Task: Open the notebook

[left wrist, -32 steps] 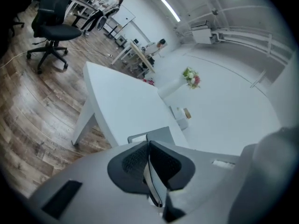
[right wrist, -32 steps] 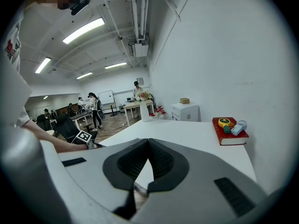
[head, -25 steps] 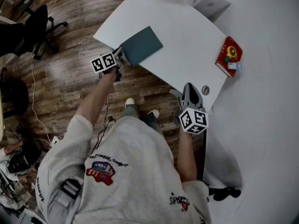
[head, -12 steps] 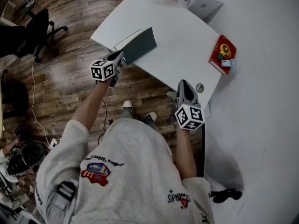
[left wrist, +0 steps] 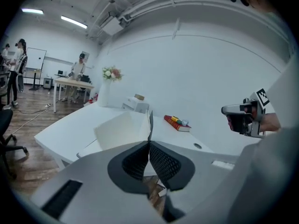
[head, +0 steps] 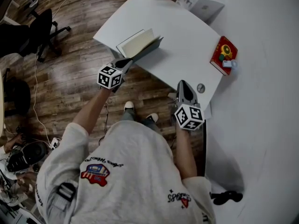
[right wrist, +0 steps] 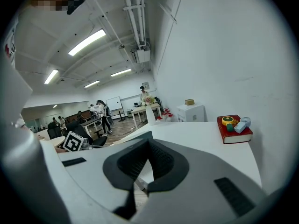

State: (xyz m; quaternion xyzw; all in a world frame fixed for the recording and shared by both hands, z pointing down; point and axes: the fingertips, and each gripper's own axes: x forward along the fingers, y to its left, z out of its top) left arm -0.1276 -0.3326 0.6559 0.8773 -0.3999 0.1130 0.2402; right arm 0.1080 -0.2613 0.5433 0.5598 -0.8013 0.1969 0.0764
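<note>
**A:** Item one, the notebook. Where is it?
**B:** Notebook (head: 140, 45): on the white table (head: 182, 31), toward 11 o'clock in the head view, near the table's edge. The teal cover (head: 150, 47) is raised on edge. The cream pages (head: 134, 41) are exposed beside it.

**A:** Left gripper?
**B:** Left gripper (head: 125, 62): at 7 o'clock of the notebook. Its jaws are pinched on the cover's free edge, which shows in the left gripper view as a thin upright line above the pads (left wrist: 159, 160).

**A:** Right gripper?
**B:** Right gripper (head: 183, 84): at 4 o'clock of the notebook and well apart from it, at the table's near edge. Its jaws are closed together with nothing between them.

**A:** Other stock?
**B:** Red book (head: 224, 55): at 2 o'clock in the head view, with small objects on top. White box (head: 202, 2): toward 1 o'clock.
</note>
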